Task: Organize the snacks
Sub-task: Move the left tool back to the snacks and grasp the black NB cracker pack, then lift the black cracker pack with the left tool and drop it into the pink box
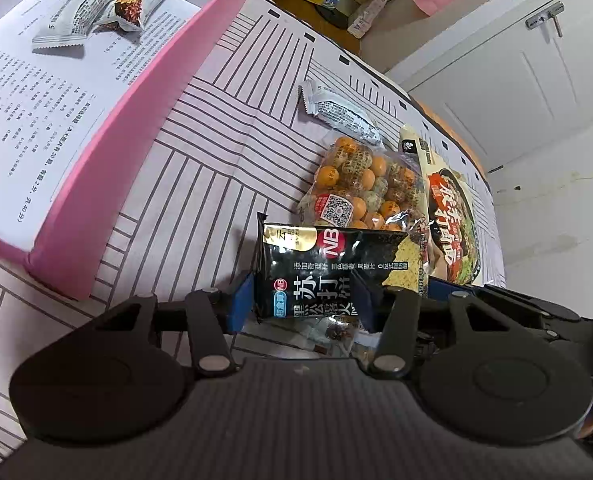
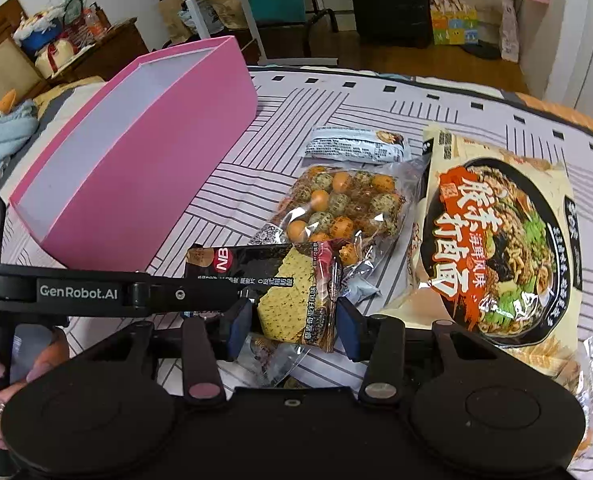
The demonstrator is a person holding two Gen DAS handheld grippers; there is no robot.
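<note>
Two grippers meet on one black cracker packet (image 1: pixel 328 268). The left gripper (image 1: pixel 304 300) has its blue pads pressed against the packet's two sides, jaws closed on it at the printed end. The right gripper (image 2: pixel 294 322) straddles the other end, where a yellow cracker is pictured — its jaws sit to either side of the wrapper with the pads at its edges, but whether they actually press it I cannot tell. From the right wrist view the left gripper's black arm reaches in from the left, and a hand (image 2: pixel 0 396) with pink nails holds its handle.

The packet lies just above a few small clear-wrapped snacks on a striped sheet (image 1: pixel 200 152), apparently a bed. Just beyond it lies a clear bag of orange and speckled balls (image 1: pixel 360 184), touching the packet's far edge. Behind that bag rests a small grey-white snack bar (image 1: pixel 338 110). To the right lies a large noodle packet (image 2: pixel 492 240), its edge overlapping the bag.

To the left stands an open pink box (image 2: pixel 136 184). Inside it, on a printed page, lie two more small bars (image 1: pixel 104 6), side by side.
</note>
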